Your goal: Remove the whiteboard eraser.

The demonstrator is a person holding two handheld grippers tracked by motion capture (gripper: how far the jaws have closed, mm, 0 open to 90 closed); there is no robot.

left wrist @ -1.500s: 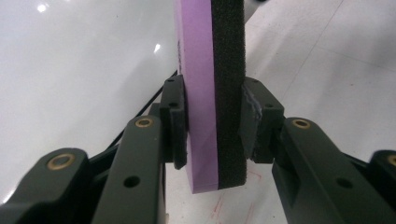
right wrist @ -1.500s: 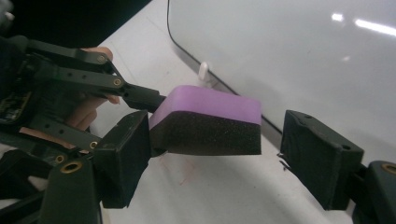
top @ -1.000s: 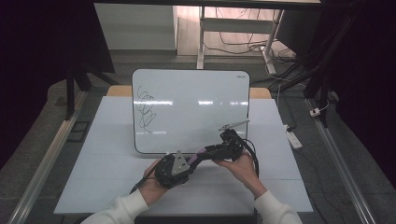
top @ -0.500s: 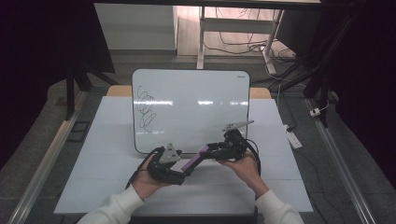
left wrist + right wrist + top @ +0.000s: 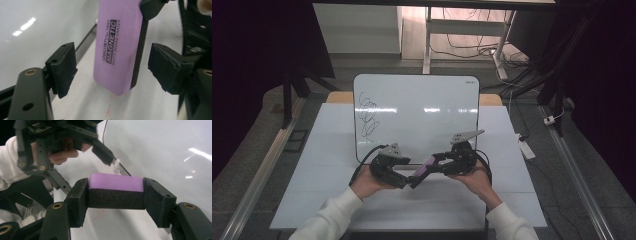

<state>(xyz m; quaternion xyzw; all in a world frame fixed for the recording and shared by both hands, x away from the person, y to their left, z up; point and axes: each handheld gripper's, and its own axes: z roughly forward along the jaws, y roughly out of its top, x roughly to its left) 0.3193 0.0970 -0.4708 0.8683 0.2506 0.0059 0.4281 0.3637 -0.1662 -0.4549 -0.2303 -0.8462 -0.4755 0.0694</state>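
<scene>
Up close, the left gripper has just opened off the eraser, printed "MAGNETIC", while the right gripper clamps its ends.

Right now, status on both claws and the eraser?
Right claw clamped on purple eraser. Left claw just opened, pads clear of eraser. Whiteboard scribble unwiped. Nothing blocking.

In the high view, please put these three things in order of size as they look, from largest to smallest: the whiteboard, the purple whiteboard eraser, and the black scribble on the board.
1. Whiteboard, by far the largest.
2. Black scribble.
3. Purple whiteboard eraser: partly hidden by the claws, so second and third are close.
</scene>
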